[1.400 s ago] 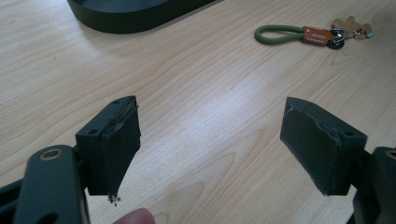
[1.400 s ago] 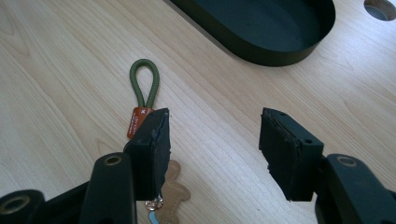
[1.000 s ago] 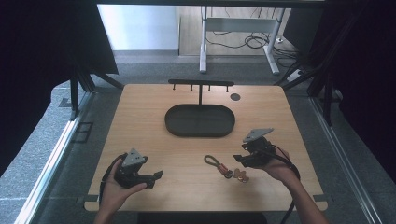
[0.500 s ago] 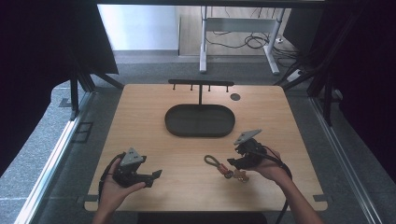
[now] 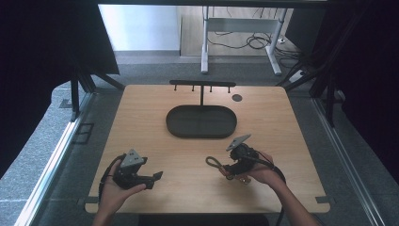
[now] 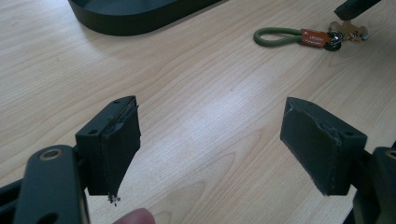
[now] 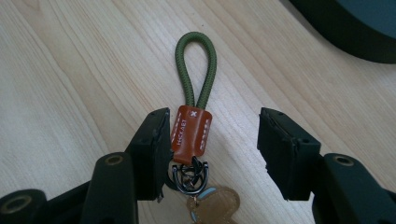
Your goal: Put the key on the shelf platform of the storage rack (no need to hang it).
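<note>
Right gripper (image 7: 212, 140): jaws partly open, straddling the keychain (image 7: 192, 121) where it lies flat on the table (image 7: 60, 93). The orange leather tab (image 7: 192, 133) sits between the pads, close against the left-hand pad as seen in the right gripper view and clear of the other; whether that near pad actually touches the tab cannot be told. Nothing is clamped. The green cord loop (image 7: 196, 65) runs straight out past the jaw tips, away from the gripper; the dark metal ring (image 7: 190, 177) and a tan tag (image 7: 212, 203) lie back toward the gripper body. In the high view the right gripper (image 5: 230, 168) is low over the near right part of the table, held in the right hand (image 5: 259, 172), with the cord loop (image 5: 214, 163) pointing toward the table's middle. Left gripper (image 6: 210, 144): jaws wide open, nothing between them, bare wood below. From the left gripper view the keychain (image 6: 303, 36) lies well ahead, with a tip of the other gripper just over its ring end. In the high view the left gripper (image 5: 157, 176) sits near the front left edge in the left hand (image 5: 115, 188), well apart from the keychain. Further back, at table centre: a dark oval tray (image 5: 201, 121) with a T-shaped rack (image 5: 202, 85) behind it.
</note>
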The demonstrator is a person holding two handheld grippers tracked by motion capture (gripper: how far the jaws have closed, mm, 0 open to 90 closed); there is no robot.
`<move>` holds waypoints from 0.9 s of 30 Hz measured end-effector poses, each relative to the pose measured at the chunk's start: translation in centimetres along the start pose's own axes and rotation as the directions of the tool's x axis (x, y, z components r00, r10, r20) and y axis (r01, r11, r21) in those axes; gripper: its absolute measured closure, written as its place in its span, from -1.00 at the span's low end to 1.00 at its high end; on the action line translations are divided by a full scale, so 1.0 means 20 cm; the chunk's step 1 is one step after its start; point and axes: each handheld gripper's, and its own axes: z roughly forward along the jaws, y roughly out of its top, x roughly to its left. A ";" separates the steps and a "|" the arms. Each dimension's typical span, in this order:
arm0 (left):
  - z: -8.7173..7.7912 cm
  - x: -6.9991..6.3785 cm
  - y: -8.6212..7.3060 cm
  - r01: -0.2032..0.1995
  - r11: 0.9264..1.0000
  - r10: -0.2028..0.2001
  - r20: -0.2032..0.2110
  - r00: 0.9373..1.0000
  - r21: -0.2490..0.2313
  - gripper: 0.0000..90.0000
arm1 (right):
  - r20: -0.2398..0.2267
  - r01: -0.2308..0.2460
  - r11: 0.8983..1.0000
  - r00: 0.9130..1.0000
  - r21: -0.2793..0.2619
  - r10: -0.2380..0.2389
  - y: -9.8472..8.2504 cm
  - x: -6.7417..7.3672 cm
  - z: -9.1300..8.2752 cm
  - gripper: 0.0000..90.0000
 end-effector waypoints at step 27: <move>0.01 -0.01 0.00 -0.001 1.000 0.001 0.007 1.000 0.009 -0.55 | -0.032 0.005 0.996 0.999 0.094 -0.002 -0.02 0.04 0.15 0.16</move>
